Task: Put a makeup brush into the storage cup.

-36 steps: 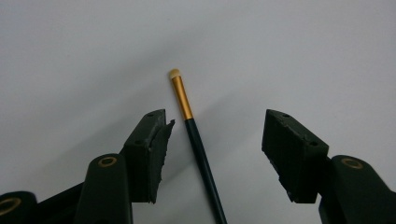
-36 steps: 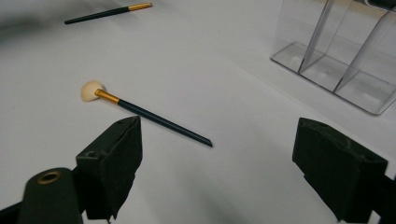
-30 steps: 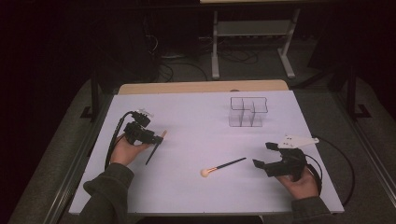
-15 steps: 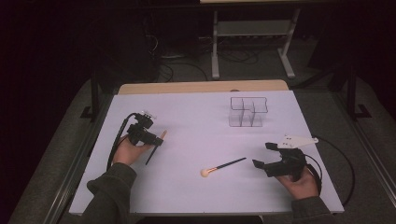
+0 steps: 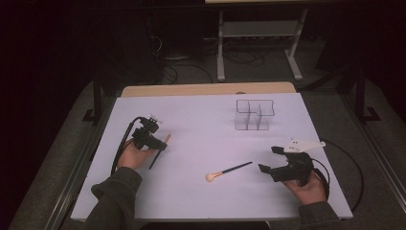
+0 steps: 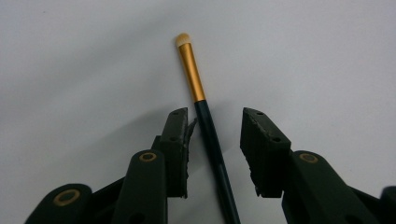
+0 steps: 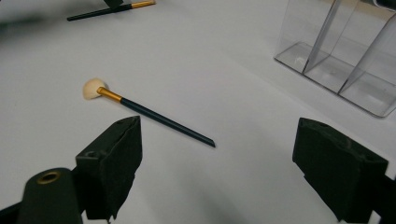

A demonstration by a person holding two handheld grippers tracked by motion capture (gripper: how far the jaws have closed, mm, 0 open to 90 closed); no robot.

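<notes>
A: Which step? The left gripper (image 6: 212, 133) has just been closing; its fingers (image 6: 175, 140) straddle the slim eyeshadow brush (image 6: 201, 112), centre frame on the surface (image 6: 70, 70), not yet pinching.

B: Next, I'd judge: squeeze, then lift. The right gripper (image 7: 215, 168) gapes, empty.

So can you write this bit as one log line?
left gripper: closing round small brush, no grip yet | right gripper: open, empty | fluffy brush: on table

No lettering, label, brand mark, number or sign legible anywhere: none on the brushes, none on the clear organizer, none on the worktop.
</notes>
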